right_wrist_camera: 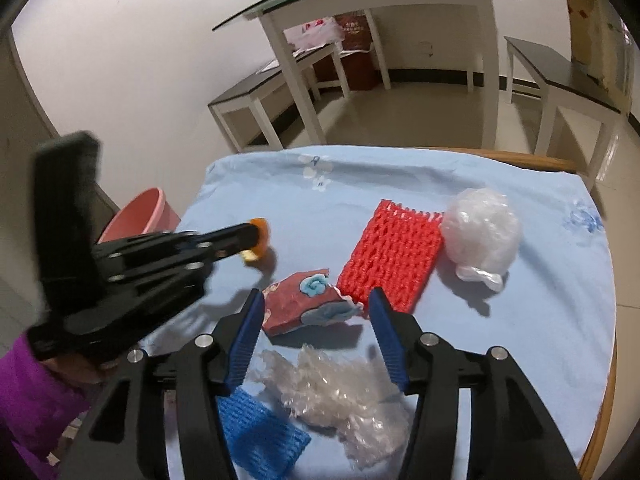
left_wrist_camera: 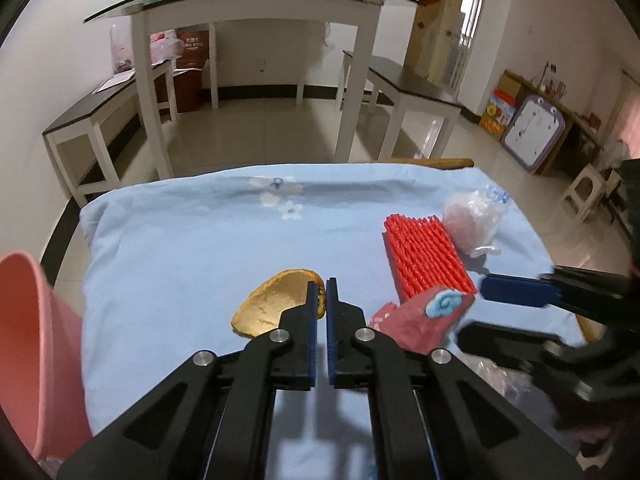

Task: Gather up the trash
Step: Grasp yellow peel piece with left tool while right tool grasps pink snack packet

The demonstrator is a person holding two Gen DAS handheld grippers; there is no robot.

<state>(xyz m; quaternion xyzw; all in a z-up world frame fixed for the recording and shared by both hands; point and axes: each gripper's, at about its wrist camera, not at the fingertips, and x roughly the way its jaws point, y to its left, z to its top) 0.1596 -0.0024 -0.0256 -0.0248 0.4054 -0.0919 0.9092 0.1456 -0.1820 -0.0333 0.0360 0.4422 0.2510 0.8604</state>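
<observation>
Pinching the orange peel (left_wrist_camera: 276, 304) at its right edge, left gripper (left_wrist_camera: 322, 294) nearly closed — pink bin (left_wrist_camera: 36, 344) lies to its left. Right gripper (right_wrist_camera: 316, 308) wide, wrapper (right_wrist_camera: 308, 300) just ahead between its jaws.

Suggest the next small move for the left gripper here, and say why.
Probably lift the orange peel and carry it left to the pink bin. The left gripper looks shut on the peel's edge, and the bin stands beside the table. The right gripper is open around the red wrapper, not yet gripping.
</observation>
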